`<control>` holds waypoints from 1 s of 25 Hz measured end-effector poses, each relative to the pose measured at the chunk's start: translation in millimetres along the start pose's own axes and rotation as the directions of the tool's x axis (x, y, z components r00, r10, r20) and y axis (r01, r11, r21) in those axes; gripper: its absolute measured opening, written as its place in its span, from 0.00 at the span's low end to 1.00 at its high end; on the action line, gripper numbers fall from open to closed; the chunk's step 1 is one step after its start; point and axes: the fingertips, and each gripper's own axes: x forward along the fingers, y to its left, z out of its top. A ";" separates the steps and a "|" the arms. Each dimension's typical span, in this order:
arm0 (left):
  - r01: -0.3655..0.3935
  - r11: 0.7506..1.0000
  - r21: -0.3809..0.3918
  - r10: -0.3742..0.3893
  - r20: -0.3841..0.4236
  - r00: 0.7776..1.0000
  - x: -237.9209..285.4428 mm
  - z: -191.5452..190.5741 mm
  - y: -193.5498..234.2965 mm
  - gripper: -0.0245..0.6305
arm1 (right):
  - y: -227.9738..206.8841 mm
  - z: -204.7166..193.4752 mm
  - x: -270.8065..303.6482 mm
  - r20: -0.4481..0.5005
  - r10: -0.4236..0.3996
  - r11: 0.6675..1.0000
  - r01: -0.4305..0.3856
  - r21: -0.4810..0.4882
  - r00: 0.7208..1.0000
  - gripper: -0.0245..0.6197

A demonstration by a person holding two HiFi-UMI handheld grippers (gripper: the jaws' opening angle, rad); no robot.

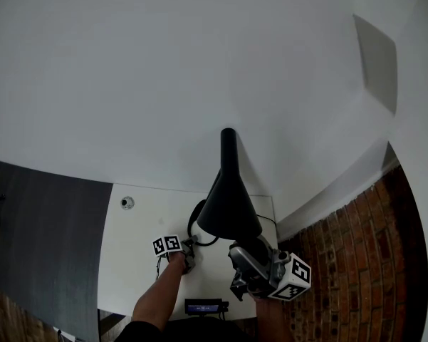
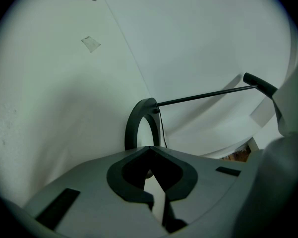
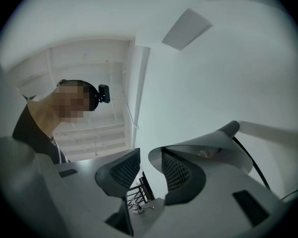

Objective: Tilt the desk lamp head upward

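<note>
Nearest, at the head view's 6 o'clock, a bare forearm (image 1: pixel 160 298) leads to the left gripper (image 2: pixel 149 148). Its smooth grey jaws are pressed together tip to tip, with a diamond-shaped hollow behind the tips. They point at the lamp's ring base (image 2: pixel 134 123), a matte-black hoop lying flat on the desk (image 1: pixel 128 262). At 5 o'clock of the lamp head (image 1: pixel 228 205), the right gripper (image 3: pixel 149 163) angles upward, its jaws spread a little and its dark mesh-textured pads facing each other. The shade's rim shows in the gap beside the right-hand pad, though contact cannot be told, and the other pad stands apart from it. The lamp head hangs just below the head view's centre, above the desk's right side. It is a matte-black cone with its wide mouth toward the grippers, narrowing toward 12 o'clock into a rounded neck. Seen from beneath, its inside is pale, with a bulb (image 3: pixel 207 153). A thin straight rod (image 2: pixel 203 95) rises from the ring to the neck, and a thin cable (image 2: pixel 162 128) runs beside the ring. The desk is smooth and white, with a round grommet (image 1: pixel 127 202) at 9 o'clock of the ring. Beyond stands a plain white wall (image 1: pixel 199 63).
</note>
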 end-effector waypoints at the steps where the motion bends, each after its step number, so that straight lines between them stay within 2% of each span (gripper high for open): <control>1: 0.000 1.000 0.000 0.000 0.000 1.000 0.0 0.1 -0.2 0.06 | 0.3 1.6 1.3 0.001 0.002 1.000 -0.002 -0.004 1.000 0.26; 25: -0.005 1.000 0.003 0.005 -0.001 1.000 1.4 1.9 -0.3 0.06 | 3.4 35.6 23.9 0.064 0.022 0.999 -0.021 -0.025 0.998 0.26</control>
